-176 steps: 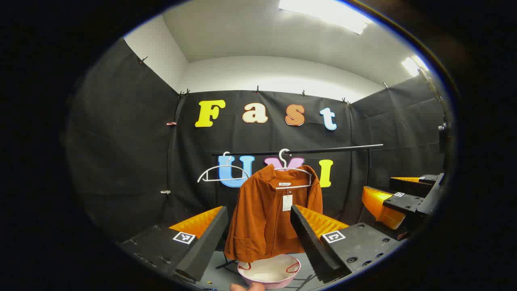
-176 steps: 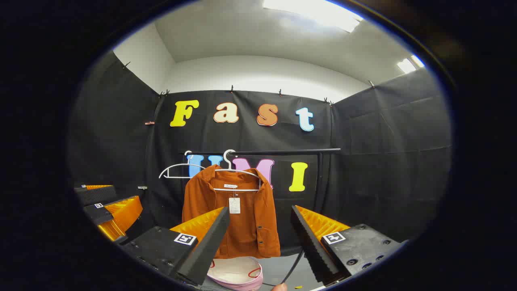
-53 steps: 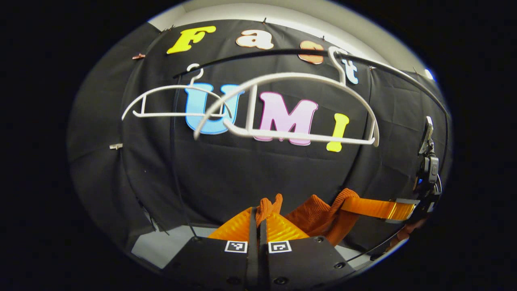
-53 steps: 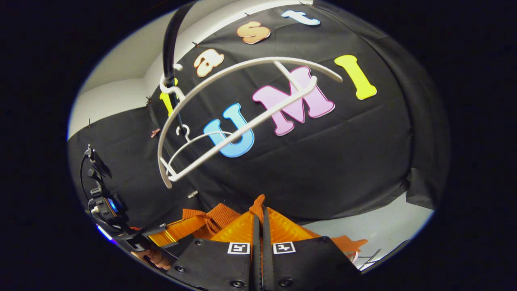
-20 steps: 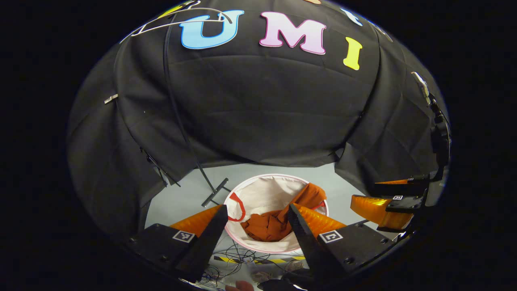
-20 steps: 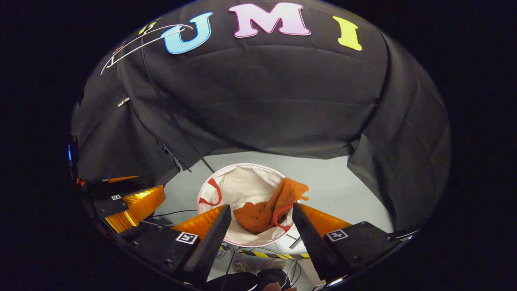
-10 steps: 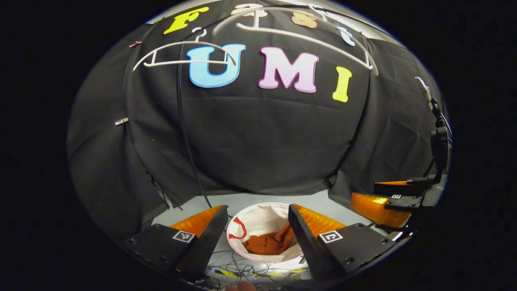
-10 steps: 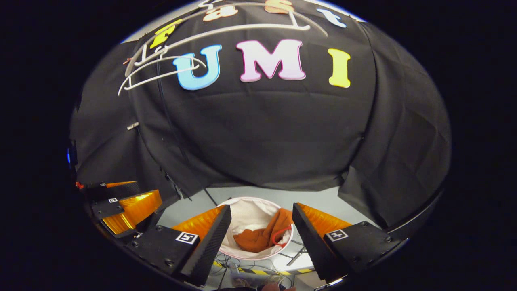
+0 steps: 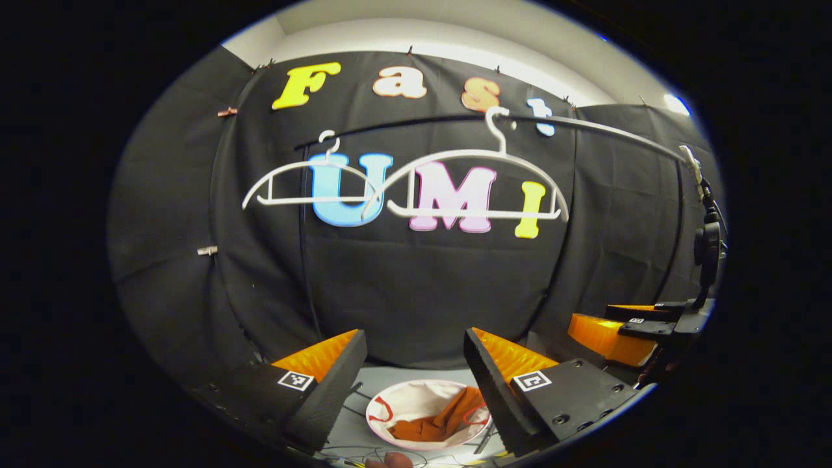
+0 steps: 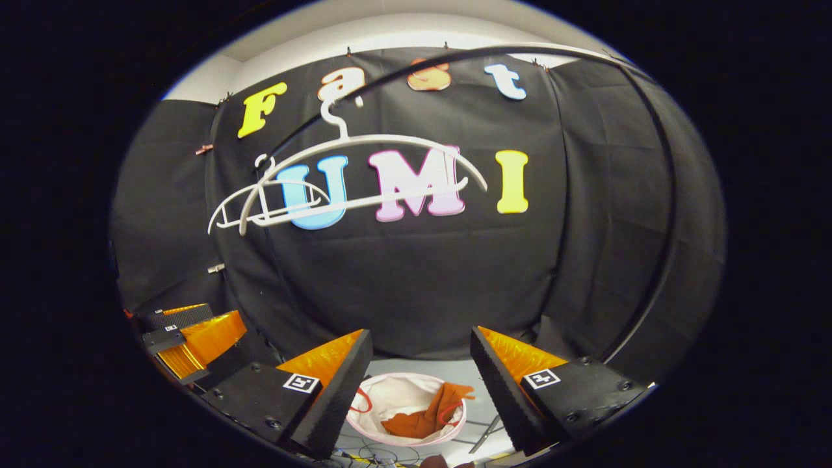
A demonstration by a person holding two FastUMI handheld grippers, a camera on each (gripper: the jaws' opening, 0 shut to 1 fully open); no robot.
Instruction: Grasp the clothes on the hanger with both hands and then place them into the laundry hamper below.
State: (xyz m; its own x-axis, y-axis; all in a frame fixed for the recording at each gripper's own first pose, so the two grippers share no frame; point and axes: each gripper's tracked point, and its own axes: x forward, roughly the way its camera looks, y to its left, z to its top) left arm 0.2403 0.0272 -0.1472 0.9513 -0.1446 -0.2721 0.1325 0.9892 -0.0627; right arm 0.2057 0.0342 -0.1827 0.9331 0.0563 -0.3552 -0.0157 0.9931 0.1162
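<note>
The clothes (image 9: 439, 422) lie crumpled in the hamper (image 9: 390, 408) on the floor, one fold draped over its rim – the task looks done. Both hangers (image 9: 465, 185) hang bare. Left gripper (image 9: 413, 383) and right gripper (image 10: 419, 383) gape wide, empty

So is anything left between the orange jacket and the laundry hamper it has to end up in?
Nothing visible. The orange jacket already lies inside the laundry hamper, one fold draped over its rim. Both hangers hang bare on the rail. The left gripper and right gripper are open above it.
</note>
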